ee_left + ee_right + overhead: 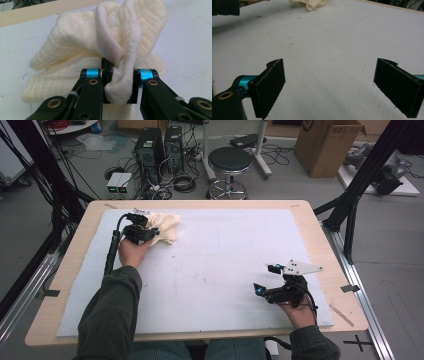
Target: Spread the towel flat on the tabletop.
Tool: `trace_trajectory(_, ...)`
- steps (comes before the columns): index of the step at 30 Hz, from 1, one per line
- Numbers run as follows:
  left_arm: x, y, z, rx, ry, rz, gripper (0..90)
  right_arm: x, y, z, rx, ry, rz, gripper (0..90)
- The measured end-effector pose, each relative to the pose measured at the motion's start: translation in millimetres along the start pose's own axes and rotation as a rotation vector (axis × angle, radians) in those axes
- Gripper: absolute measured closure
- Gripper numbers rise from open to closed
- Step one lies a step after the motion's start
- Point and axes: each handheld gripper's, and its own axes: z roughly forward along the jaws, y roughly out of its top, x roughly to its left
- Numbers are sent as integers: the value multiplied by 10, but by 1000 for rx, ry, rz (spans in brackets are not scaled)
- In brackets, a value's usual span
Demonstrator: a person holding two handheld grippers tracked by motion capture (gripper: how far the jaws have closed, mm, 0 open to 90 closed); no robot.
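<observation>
Left gripper [120, 81]: jaws pinch a bunched fold of the crumpled cream waffle-weave cloth [105, 42], which lies at the far left of the white foam-covered table [225, 265]. Right gripper [329, 85]: jaws wide apart, empty, near the table's front right. No writing is legible.

Beyond the wooden table [70, 270], a black stool [229, 161], computer towers [150, 147] and a cardboard box [327, 145] stand on grey floor [280, 185].

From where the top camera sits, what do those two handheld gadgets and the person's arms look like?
Both are black, jointed tools. The left gripper has turquoise rings by its jaws and brass-coloured pivots, and a black cable trails from it. The right gripper carries a pale grey three-cornered plate, turquoise accents and flat, rough black pads. The sleeves are dark olive green.
</observation>
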Motion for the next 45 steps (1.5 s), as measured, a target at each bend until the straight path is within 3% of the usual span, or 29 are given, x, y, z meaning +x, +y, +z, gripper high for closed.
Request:
trace_trajectory(10,-24,66,-175,-38,-59,-22,796,-4,-2,-16,-7,-11,-3,94)
trace_trajectory(17,-63,102,-331,-64,-78,-6,796,3,1,-15,-11,-14,-9,94)
trace_trajectory(36,-302,166,-707,-127,-161,33,796,31,0,-30,-14,-26,-10,94)
trace_trajectory(45,-439,115,-814,-138,-183,38,794,31,-4,-35,-16,-28,-14,94)
